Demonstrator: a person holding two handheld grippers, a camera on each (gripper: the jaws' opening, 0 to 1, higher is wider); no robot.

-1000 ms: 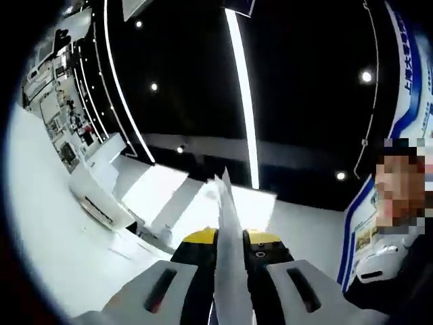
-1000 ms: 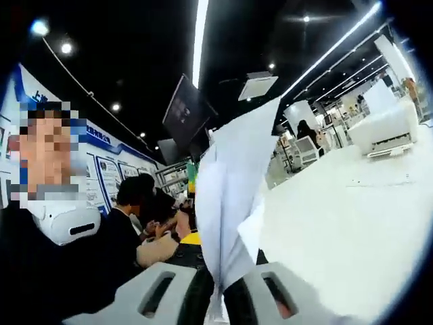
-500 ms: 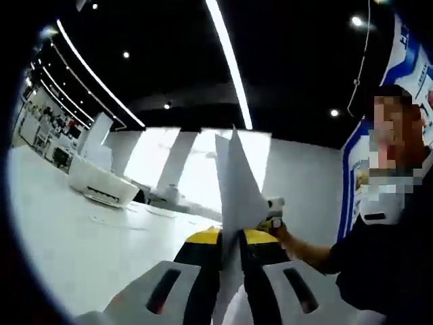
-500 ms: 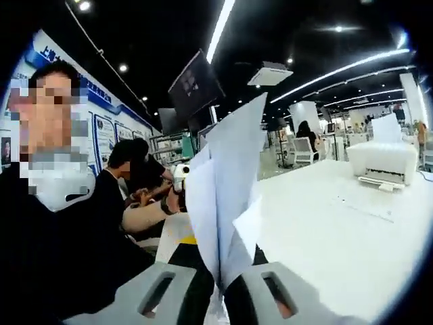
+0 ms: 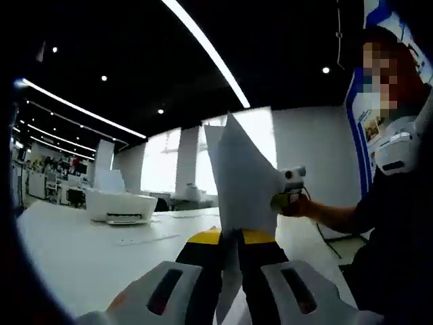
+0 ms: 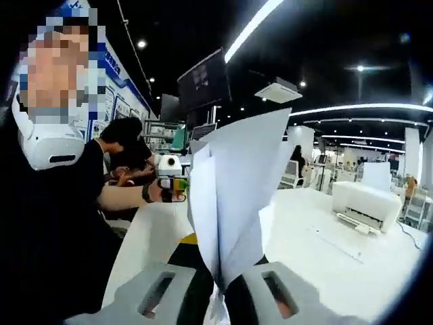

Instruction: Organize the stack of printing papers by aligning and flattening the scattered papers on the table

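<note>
Your white papers (image 5: 240,183) stand upright, lifted clear of the tabletop (image 5: 81,244), pinched at their lower edges; the sheets (image 6: 233,196) fan apart unevenly, corners misaligned and pointing up, a few more flat on it.

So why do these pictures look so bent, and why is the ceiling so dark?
Left gripper view: the fisheye lens bows the ceiling light strip, and the bright windows wash out against a dark ceiling. Right gripper view: the same curving at the edges; the papers in the right tool are sharp, though the white printer looks soft.
</note>
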